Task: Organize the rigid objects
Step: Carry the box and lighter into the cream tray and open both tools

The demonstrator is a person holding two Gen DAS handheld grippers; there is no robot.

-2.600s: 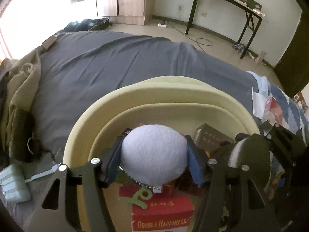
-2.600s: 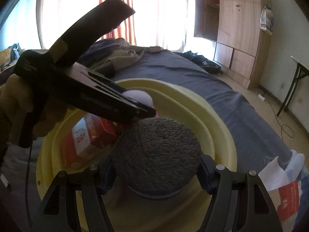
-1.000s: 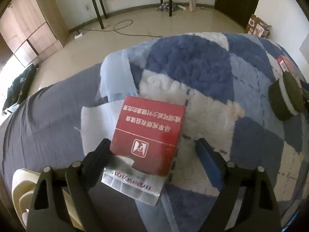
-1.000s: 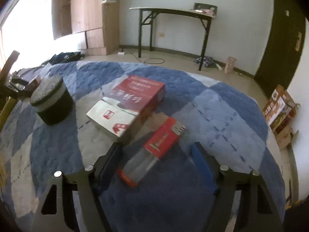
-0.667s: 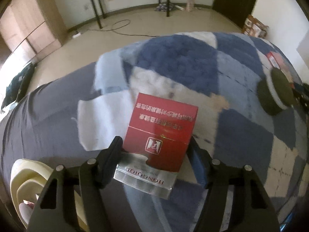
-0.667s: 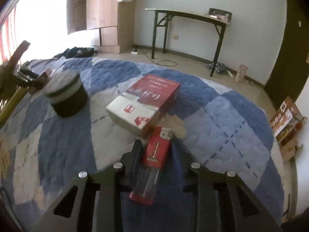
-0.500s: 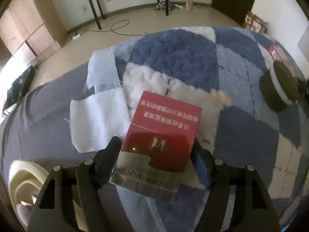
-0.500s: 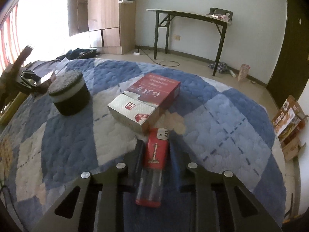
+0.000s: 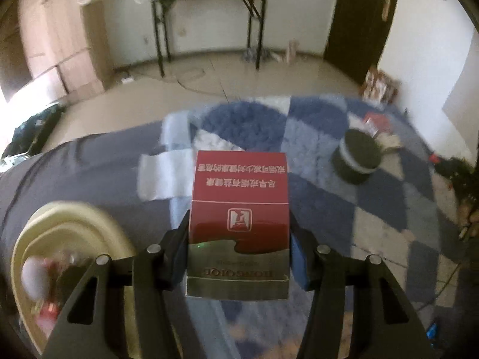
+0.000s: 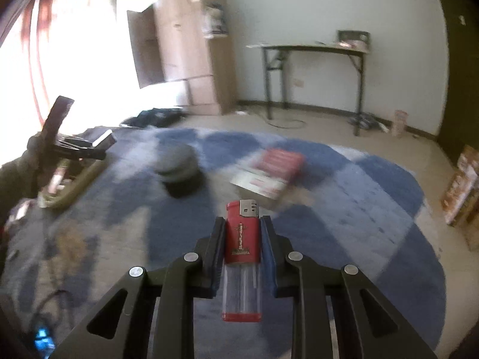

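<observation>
The left gripper [image 9: 239, 257] is clenched on a red and silver cigarette pack [image 9: 239, 209], which sits between its blue pads, lifted above the bed's blue checked blanket [image 9: 389, 209]. At eight o'clock from the pack a yellow basin [image 9: 77, 218] rests on the grey sheet [image 9: 89, 161]; at two o'clock a dark round puck [image 9: 357, 161] lies on the blanket. The right gripper [image 10: 242, 233] grasps a red lighter [image 10: 242, 239] upright between its pads, clear tank toward the camera. Beyond it, at twelve o'clock, a red box [image 10: 269, 170] lies on the blanket, blurred.
</observation>
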